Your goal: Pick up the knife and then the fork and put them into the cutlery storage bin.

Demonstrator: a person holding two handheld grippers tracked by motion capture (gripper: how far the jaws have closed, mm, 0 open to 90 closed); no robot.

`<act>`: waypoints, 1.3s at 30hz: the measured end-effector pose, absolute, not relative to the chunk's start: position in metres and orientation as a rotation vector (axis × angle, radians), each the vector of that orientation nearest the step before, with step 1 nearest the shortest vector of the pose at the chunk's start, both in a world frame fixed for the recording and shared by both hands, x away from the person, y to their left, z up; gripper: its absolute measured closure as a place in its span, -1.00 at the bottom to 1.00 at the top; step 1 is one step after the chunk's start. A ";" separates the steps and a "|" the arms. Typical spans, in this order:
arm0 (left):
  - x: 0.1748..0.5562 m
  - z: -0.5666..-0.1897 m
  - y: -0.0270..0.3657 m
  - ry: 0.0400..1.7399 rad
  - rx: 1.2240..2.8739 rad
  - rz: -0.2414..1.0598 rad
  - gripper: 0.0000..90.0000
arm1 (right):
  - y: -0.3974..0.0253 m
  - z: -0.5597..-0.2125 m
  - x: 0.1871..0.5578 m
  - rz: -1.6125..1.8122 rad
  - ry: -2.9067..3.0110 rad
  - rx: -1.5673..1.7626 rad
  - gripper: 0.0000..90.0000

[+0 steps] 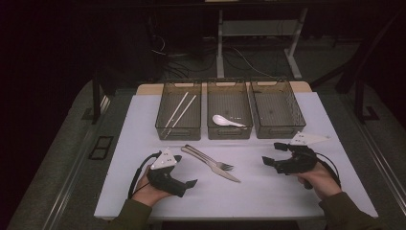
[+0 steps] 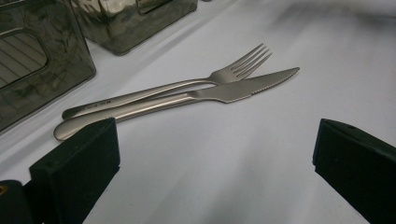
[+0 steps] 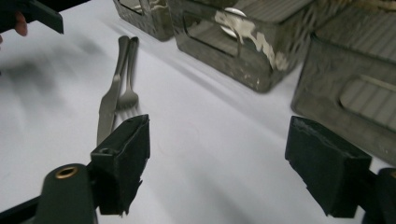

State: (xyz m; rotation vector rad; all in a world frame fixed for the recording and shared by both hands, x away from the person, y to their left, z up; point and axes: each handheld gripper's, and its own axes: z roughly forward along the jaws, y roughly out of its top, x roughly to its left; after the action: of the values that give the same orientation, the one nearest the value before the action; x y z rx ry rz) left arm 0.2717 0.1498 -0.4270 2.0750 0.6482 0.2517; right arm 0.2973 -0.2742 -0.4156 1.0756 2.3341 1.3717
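A metal fork (image 1: pixel 206 158) and knife (image 1: pixel 225 171) lie side by side on the white table top (image 1: pixel 268 196), mid-table. My left gripper (image 1: pixel 186 170) rests open just left of them, held by a hand. In the left gripper view the fork (image 2: pixel 233 72) and knife (image 2: pixel 224 91) lie ahead of the open gripper (image 2: pixel 215 158), nothing between its jaws. My right gripper (image 1: pixel 272 154) is open to the right of the cutlery. In the right gripper view the knife (image 3: pixel 106 112) and fork (image 3: pixel 128 95) lie ahead-left of the empty gripper (image 3: pixel 217 158).
Three clear bins stand in a row at the back: the left bin (image 1: pixel 178 132) holds two chopsticks (image 1: pixel 179 109), the middle bin (image 1: pixel 230 132) a white spoon (image 1: pixel 226 120), the right bin (image 1: pixel 280 132) looks empty. Dark floor, cables and desk legs lie beyond the table.
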 end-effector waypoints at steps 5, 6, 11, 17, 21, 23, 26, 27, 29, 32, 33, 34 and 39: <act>0.271 -0.425 0.150 0.641 2.064 0.254 -0.93 | -0.286 -0.425 0.284 1.378 2.311 1.108 -0.54; 0.271 -0.425 0.150 0.641 2.062 0.250 -0.89 | -0.288 -0.426 0.282 1.380 2.305 1.114 -0.55; 0.272 -0.423 0.151 0.622 2.060 0.242 -0.59 | -0.298 -0.431 0.267 1.396 2.289 1.152 -0.55; 0.280 -0.417 0.147 0.601 2.088 0.274 0.04 | -0.306 -0.432 0.255 1.409 2.271 1.166 -0.55; 0.291 -0.414 0.142 0.613 2.115 0.294 0.53 | -0.306 -0.433 0.255 1.404 2.274 1.165 -0.55; 0.300 -0.414 0.141 0.622 2.138 0.295 0.75 | -0.304 -0.433 0.256 1.400 2.287 1.160 -0.55; 0.311 -0.416 0.141 0.646 2.163 0.305 0.97 | -0.302 -0.434 0.256 1.390 2.296 1.146 -0.55; 0.316 -0.417 0.141 0.659 2.165 0.307 0.97 | -0.302 -0.434 0.257 1.388 2.299 1.145 -0.55; 0.326 -0.418 0.143 0.684 2.169 0.321 0.97 | -0.302 -0.435 0.257 1.386 2.298 1.152 -0.55; 0.340 -0.422 0.145 0.713 2.184 0.338 0.97 | -0.303 -0.434 0.257 1.387 2.294 1.150 -0.55; 0.343 -0.424 0.145 0.719 2.185 0.338 0.97 | -0.302 -0.434 0.256 1.387 2.293 1.150 -0.55; 0.347 -0.425 0.145 0.731 2.190 0.342 0.97 | -0.302 -0.434 0.256 1.386 2.294 1.150 -0.55; 0.363 -0.433 0.148 0.797 2.184 0.367 0.97 | -0.302 -0.435 0.257 1.383 2.295 1.147 -0.55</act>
State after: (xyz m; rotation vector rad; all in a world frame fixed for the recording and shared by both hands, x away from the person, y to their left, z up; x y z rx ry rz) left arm 0.3629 0.1483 -0.4327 2.1837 0.7970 0.3666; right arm 0.2568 -0.3023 -0.4345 1.1466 2.2951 1.3829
